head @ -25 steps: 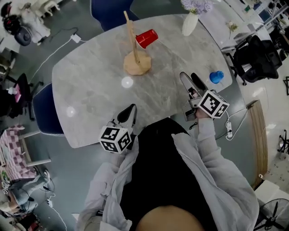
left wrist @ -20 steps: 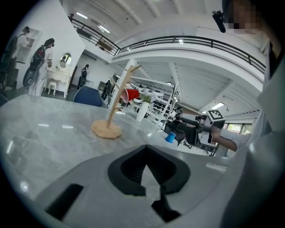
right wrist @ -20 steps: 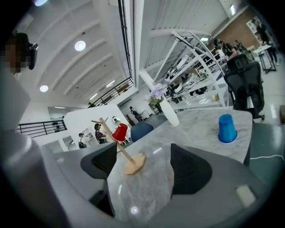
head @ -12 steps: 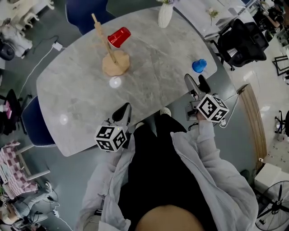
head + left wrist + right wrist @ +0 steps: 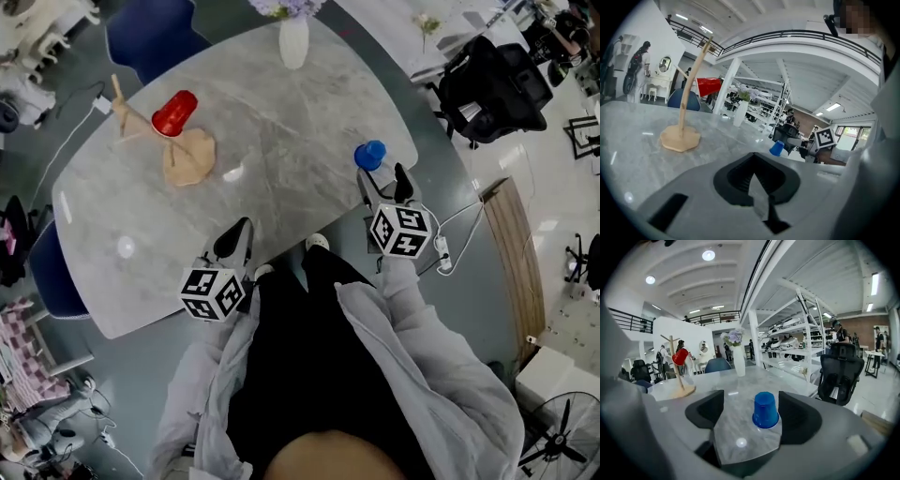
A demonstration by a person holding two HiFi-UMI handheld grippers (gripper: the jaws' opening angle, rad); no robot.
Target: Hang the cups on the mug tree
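Observation:
A wooden mug tree [image 5: 187,157] stands at the table's far left, and a red cup [image 5: 174,112] hangs on one of its pegs. A blue cup [image 5: 369,155] stands upside down near the table's right edge. My right gripper [image 5: 384,181] is open, with its fingertips just short of the blue cup. In the right gripper view the blue cup [image 5: 765,409] sits centred between the two spread jaws of the right gripper [image 5: 753,420]. My left gripper [image 5: 234,241] is shut and empty at the near table edge. The left gripper view shows the mug tree [image 5: 680,138] and the red cup [image 5: 708,86].
The grey marble table [image 5: 281,122] carries a white vase [image 5: 293,39] of purple flowers at its far side. A blue chair [image 5: 150,33] stands behind the table. A black office chair [image 5: 492,84] is to the right, and a power strip [image 5: 441,251] lies on the floor.
The right gripper has come up to the blue cup, which now stands just ahead of its open jaws. The head view has swung right. The left gripper stays at the table edge.

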